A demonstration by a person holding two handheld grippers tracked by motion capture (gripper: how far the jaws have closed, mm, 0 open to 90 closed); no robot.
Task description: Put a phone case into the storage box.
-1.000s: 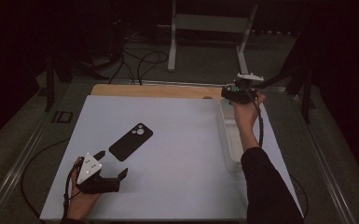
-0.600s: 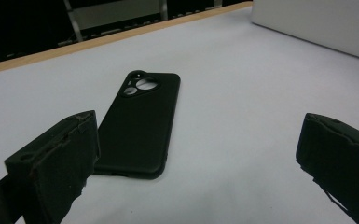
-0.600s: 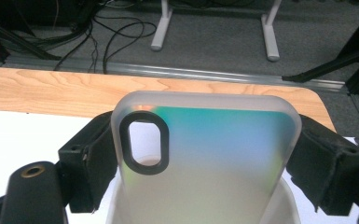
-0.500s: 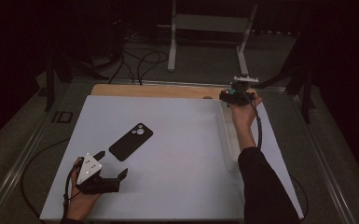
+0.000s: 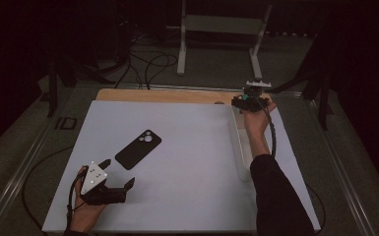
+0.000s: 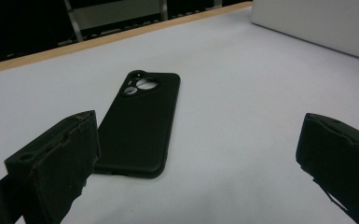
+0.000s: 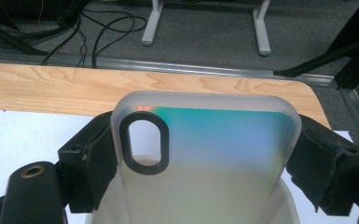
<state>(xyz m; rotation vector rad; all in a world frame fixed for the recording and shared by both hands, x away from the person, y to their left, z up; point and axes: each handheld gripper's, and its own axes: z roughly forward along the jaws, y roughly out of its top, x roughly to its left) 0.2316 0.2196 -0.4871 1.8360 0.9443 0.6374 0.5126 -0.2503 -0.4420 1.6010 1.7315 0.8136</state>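
Jaws of the right gripper [image 7: 205, 175] clamp the long edges of a frosted case [image 7: 205, 163], which stands between them with its camera end away from the gripper, raised over a white tray [image 5: 241, 147] that lies below and behind the jaws. Jaws of the left gripper [image 6: 196, 168] stand wide apart and hold nothing; a black case [image 6: 142, 121] lies flat on the white sheet [image 5: 192, 147] just ahead of them, nearer the left-hand jaw in the left gripper view, its camera end pointing away. Both are thin phone shells, judged very light and flexible, likely to bow if squeezed hard across the width; a light pinch on the side rims suits them best. Frosted case: translucent, smooth, faintly iridescent, with rounded corners and a dark-ringed oval opening; probably somewhat slippery. Black case: matte, rubbery in look, with rounded corners and a cut-out of several round holes; lying flat, it offers only its low rim, so one jaw would need to slip under an edge. Beyond the sheet, a wooden strip [image 7: 74, 84] borders the table.
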